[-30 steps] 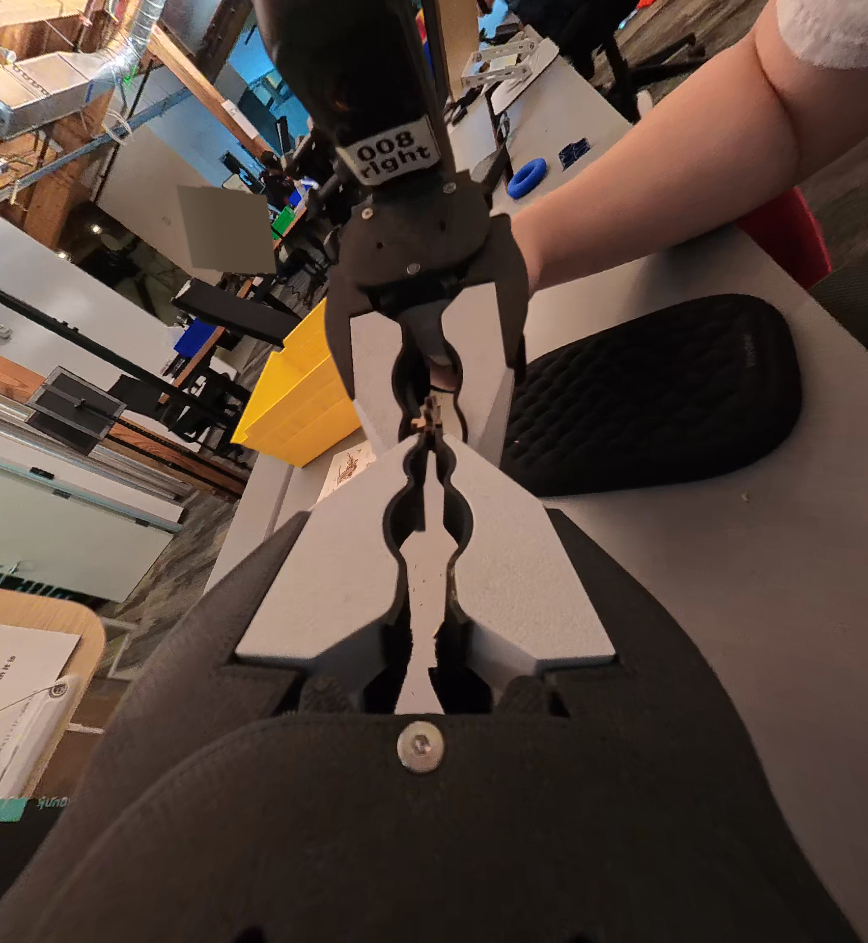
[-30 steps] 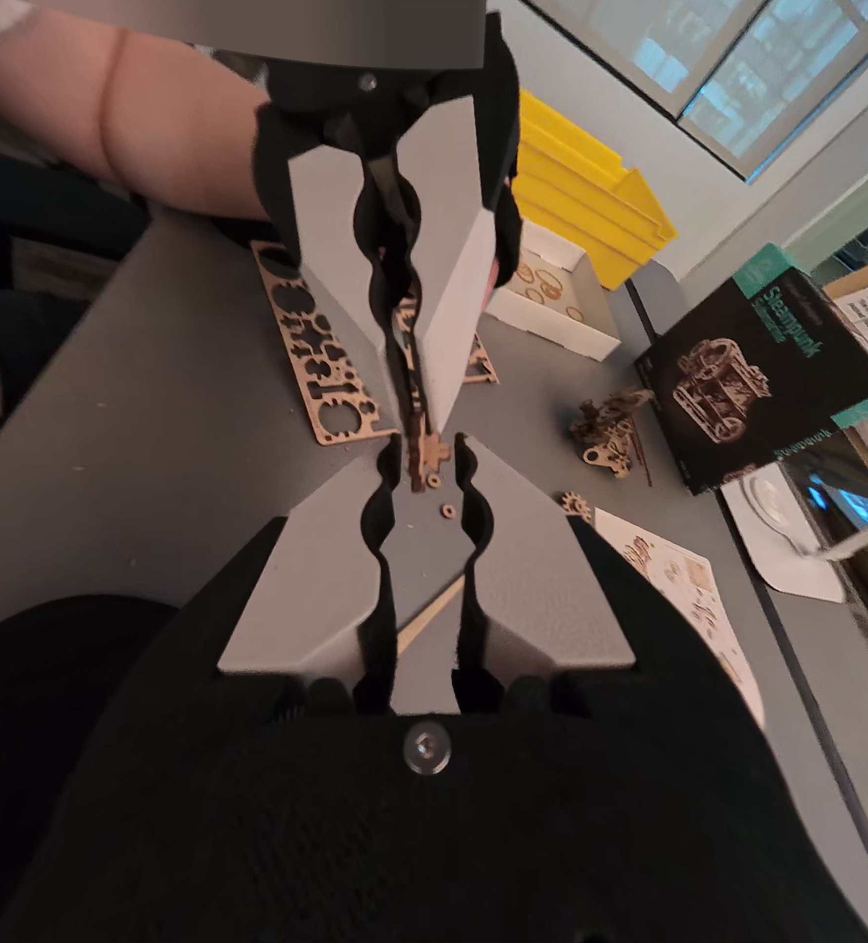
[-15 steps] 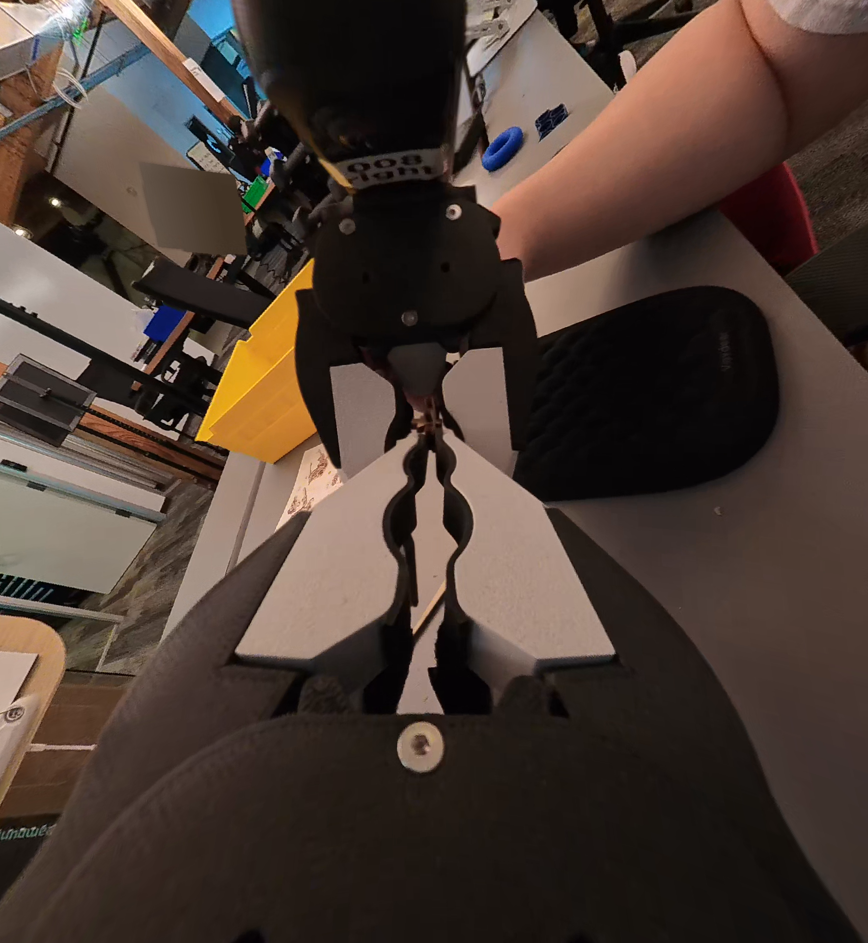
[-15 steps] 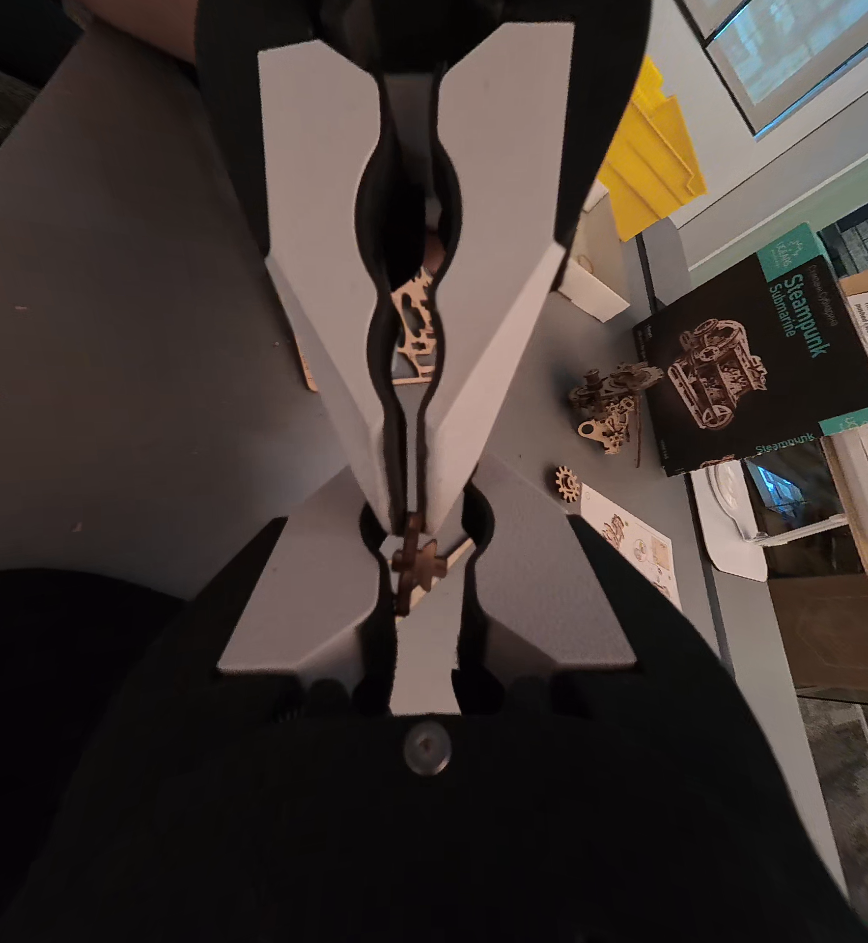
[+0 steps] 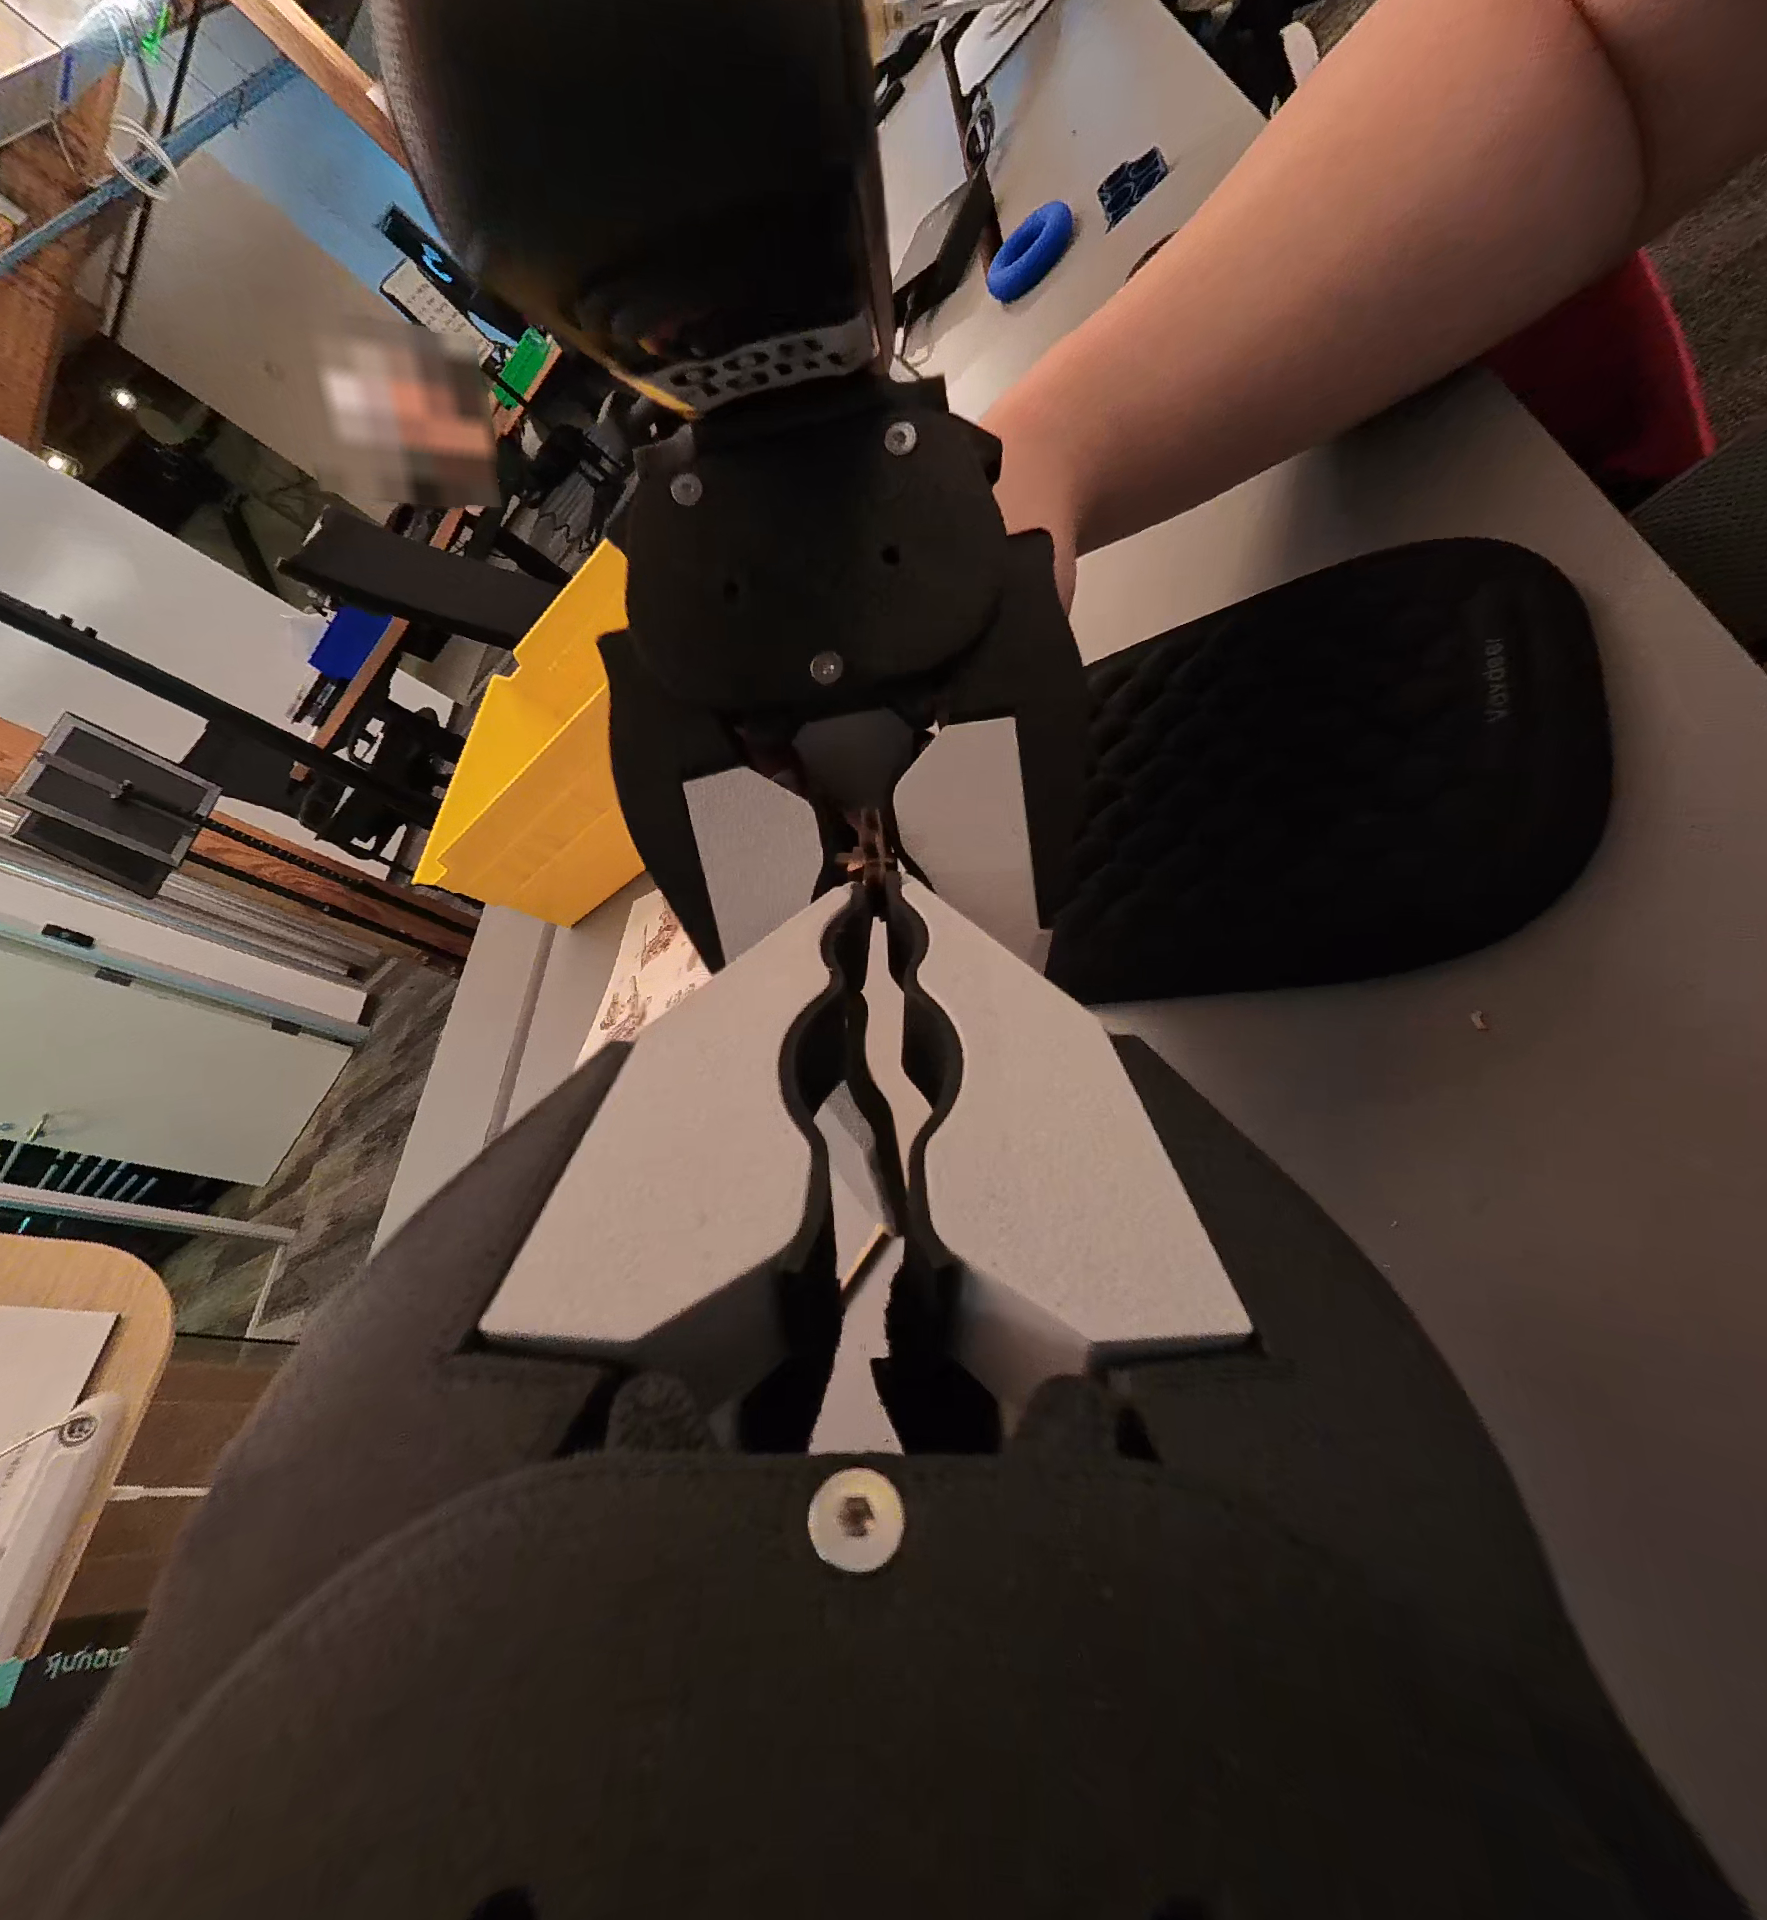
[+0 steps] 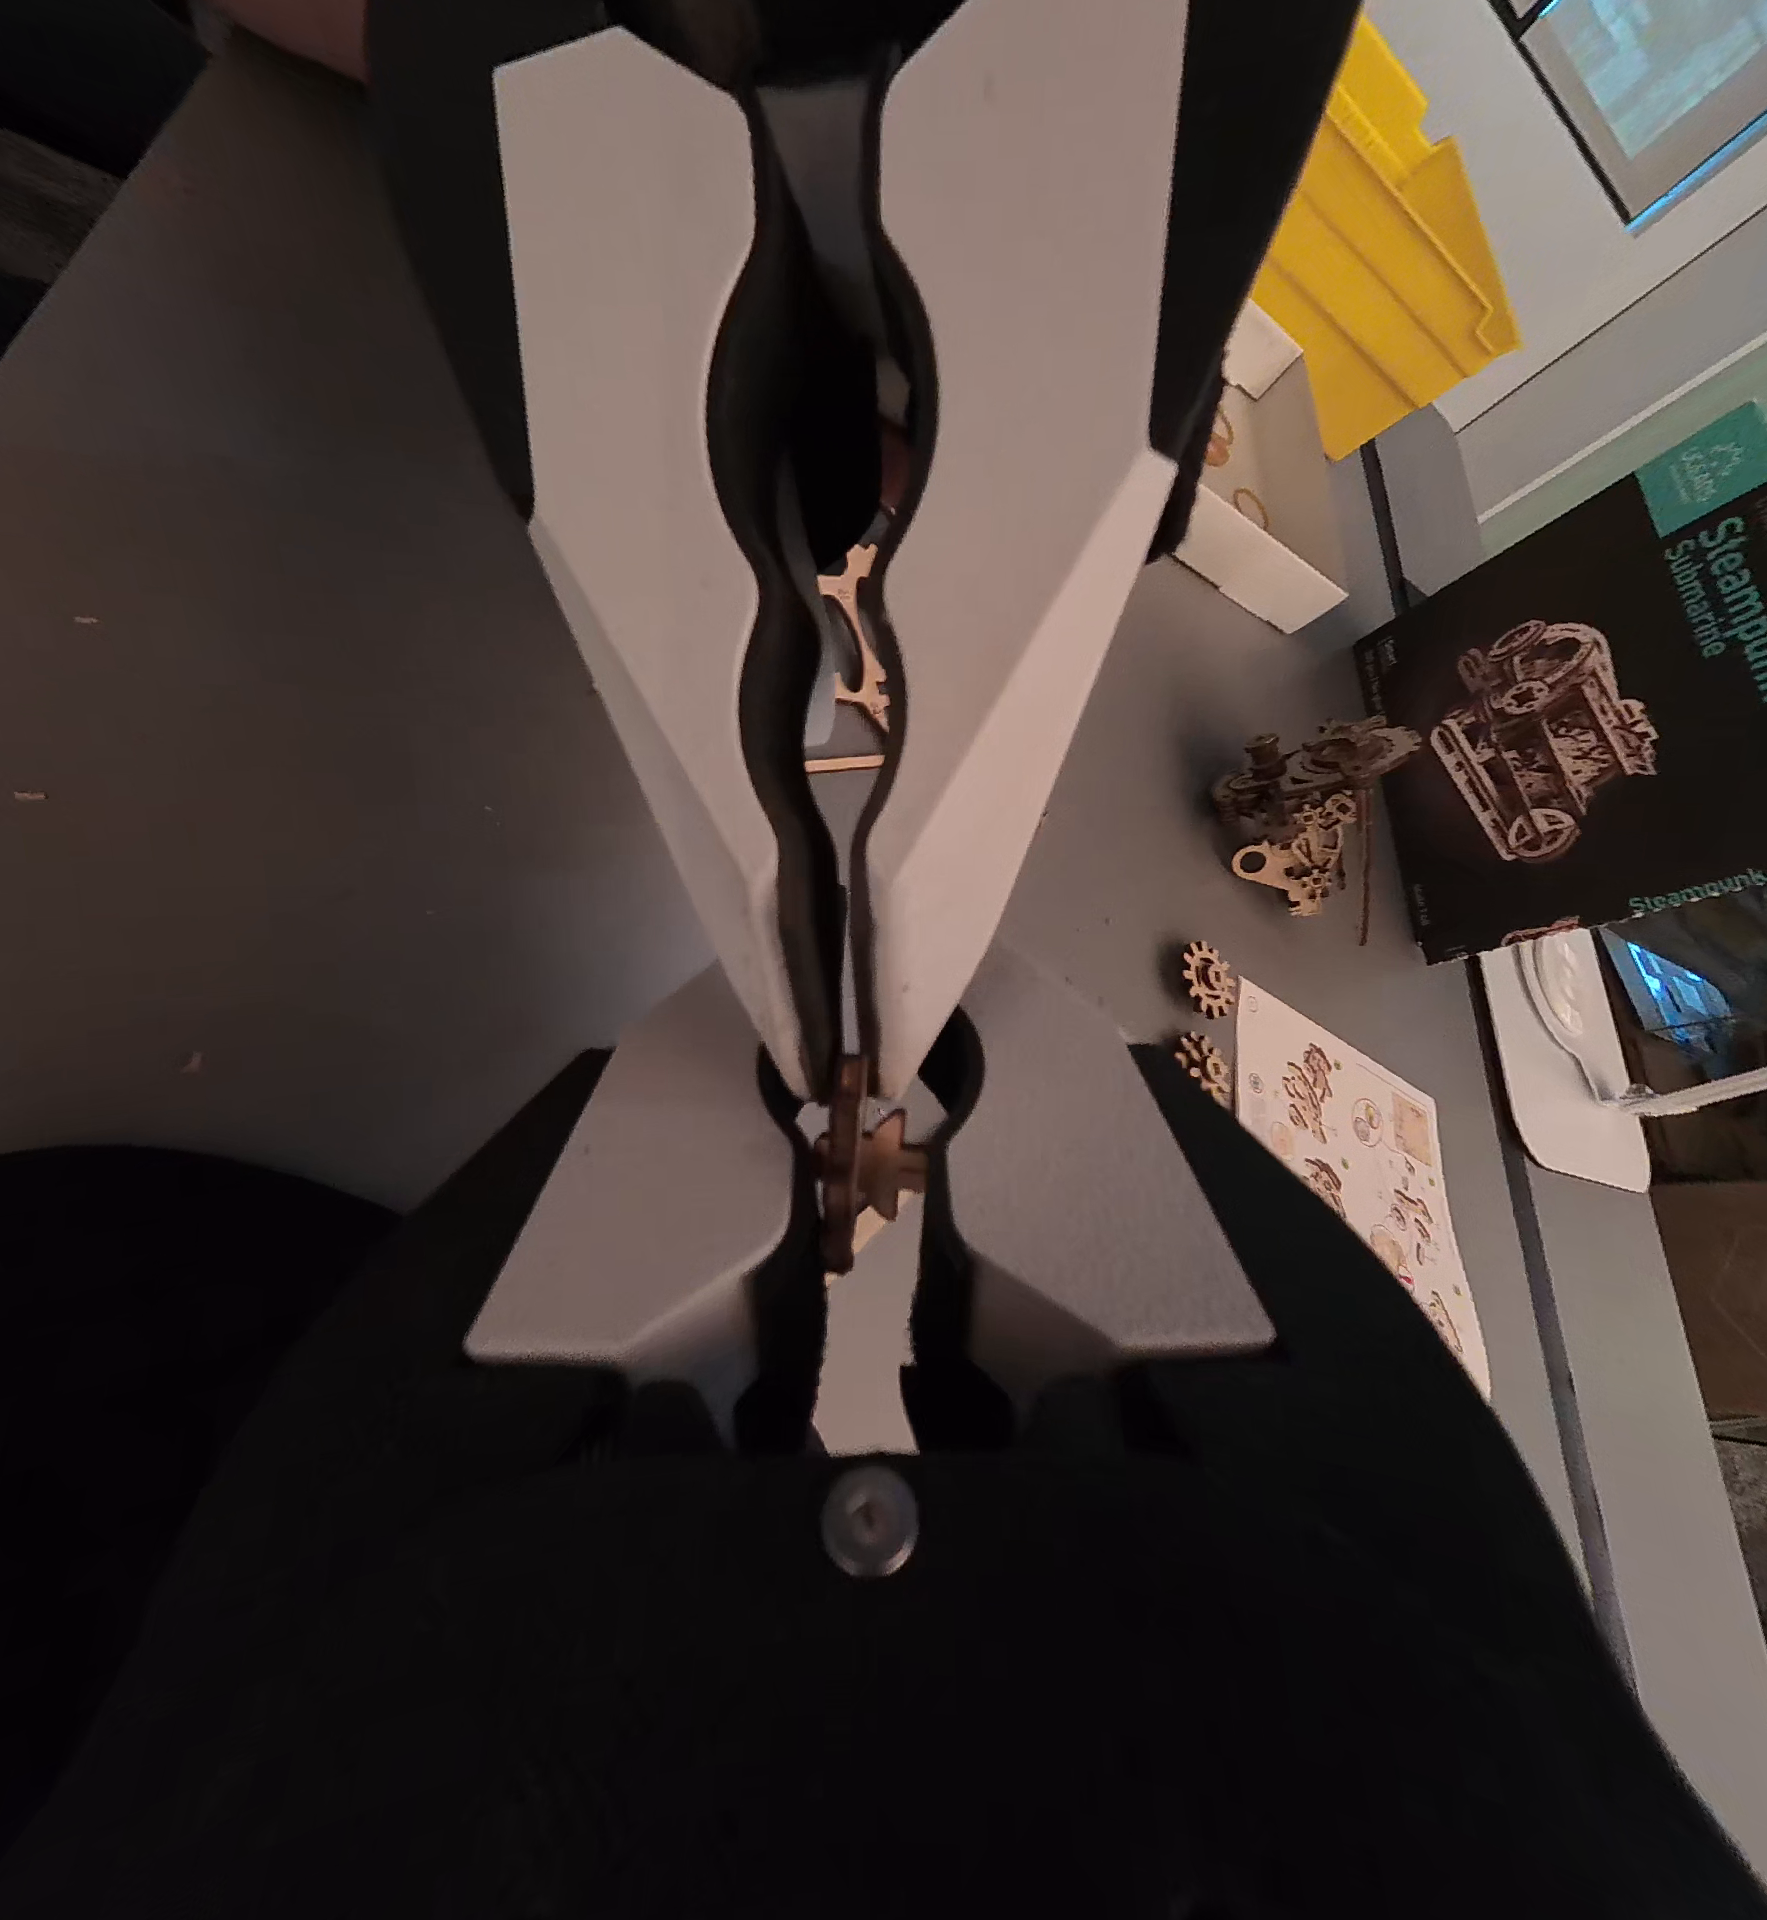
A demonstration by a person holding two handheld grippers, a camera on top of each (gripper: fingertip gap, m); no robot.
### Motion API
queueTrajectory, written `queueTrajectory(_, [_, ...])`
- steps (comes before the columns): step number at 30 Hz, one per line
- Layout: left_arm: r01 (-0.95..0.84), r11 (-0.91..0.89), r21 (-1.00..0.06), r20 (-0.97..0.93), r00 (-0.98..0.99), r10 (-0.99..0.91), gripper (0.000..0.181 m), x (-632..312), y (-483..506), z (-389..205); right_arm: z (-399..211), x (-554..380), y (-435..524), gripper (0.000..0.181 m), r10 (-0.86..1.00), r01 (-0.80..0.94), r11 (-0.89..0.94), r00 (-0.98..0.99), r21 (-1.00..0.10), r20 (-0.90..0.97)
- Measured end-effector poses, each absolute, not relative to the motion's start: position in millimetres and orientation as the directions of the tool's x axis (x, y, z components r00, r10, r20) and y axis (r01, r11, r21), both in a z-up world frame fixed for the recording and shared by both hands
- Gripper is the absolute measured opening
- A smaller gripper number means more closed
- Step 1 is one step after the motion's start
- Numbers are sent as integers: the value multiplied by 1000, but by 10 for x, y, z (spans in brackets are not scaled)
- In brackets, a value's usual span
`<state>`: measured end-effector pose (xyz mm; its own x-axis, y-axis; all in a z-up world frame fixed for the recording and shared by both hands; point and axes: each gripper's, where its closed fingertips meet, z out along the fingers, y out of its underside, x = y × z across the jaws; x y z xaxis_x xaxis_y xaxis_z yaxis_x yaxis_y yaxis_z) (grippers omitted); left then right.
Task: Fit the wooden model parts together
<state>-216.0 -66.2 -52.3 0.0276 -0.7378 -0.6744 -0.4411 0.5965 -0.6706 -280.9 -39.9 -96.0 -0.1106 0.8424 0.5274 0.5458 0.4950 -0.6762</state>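
My left gripper [image 5: 871, 899] is shut on a small dark wooden gear-like part [image 6: 858, 1164]; the part also shows at its tips in the left wrist view [image 5: 866, 857]. In the right wrist view the left gripper [image 6: 843, 1081] comes down from the top and holds the part between the pads of my right gripper [image 6: 863, 1049]. The right gripper's jaws stand apart around the part; I cannot tell whether they touch it. In the left wrist view the right gripper's grey fingers [image 5: 754, 831] face me, with their tips hidden behind my own.
On the grey table [image 6: 235, 727] lie a partly built wooden model [image 6: 1294, 810], two loose gears [image 6: 1206, 977], an instruction sheet [image 6: 1346, 1132], a black kit box [image 6: 1606, 727], a white tray [image 6: 1253, 561] and yellow bins [image 6: 1378, 239]. A black pad [image 5: 1326, 779] lies under the person's arm [image 5: 1326, 260]. About 7 cm separates my left fingertips from my right. My right tips are roughly 25 cm from the partly built wooden model [image 6: 1294, 810].
The two grippers have closed in on each other. The left gripper has carried the wooden part from just past the right gripper's tips to deep between its fingers.
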Motion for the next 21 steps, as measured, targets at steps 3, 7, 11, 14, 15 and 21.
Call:
queueTrajectory(3, [-442, 594, -672, -670, 21, -742, 1, -2158, -675, -531, -969, -2807, -415, 9, 844, 544, 497, -121, -676, 523])
queueTrajectory(7, [-438, 578, -688, -657, 38, -753, 1, -2158, -665, -521, -965, -2809, -415, 9, 862, 541, 470, -112, -697, 494])
queueTrajectory(11, [-447, 565, -694, -651, 52, -758, 1, -2160, -643, -528, -979, -2800, -375, 9, 863, 562, 457, -92, -690, 496])
queueTrajectory(14, [-448, 538, -714, -628, 69, -775, 3, -2160, -628, -516, -979, -2801, -376, 8, 873, 565, 438, -84, -699, 480])
queueTrajectory(15, [-446, 526, -724, -613, 66, -788, 2, -2156, -636, -521, -975, -2801, -383, 8, 872, 560, 443, -87, -700, 482])
queueTrajectory(21, [-422, 453, -785, -548, 132, -826, 1, -2115, -594, -441, -859, -2789, -354, 6, 886, 512, 418, -47, -750, 461])
